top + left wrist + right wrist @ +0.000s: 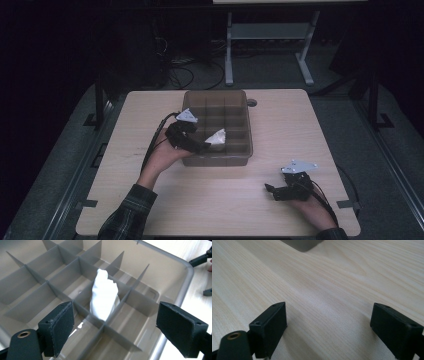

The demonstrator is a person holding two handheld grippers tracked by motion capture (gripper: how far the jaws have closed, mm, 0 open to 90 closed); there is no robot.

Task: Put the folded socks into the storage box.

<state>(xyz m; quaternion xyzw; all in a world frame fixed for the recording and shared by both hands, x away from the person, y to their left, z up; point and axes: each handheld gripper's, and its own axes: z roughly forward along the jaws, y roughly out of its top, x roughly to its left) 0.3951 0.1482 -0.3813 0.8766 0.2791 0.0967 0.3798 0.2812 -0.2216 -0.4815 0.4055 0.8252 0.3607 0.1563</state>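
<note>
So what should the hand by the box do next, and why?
Probably draw the left gripper back from the tray. Its jaws stand wide open with nothing between them, and the white cloth already sits in a compartment, leaning on a divider, apart from the jaws. The right gripper rests open over bare table, so nothing there seems to need doing first.

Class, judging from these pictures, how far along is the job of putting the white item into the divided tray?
Done: the white item stands in a compartment of the tray. In hand: nothing; the left tool is open above it. The right tool rests open on the table.
</note>
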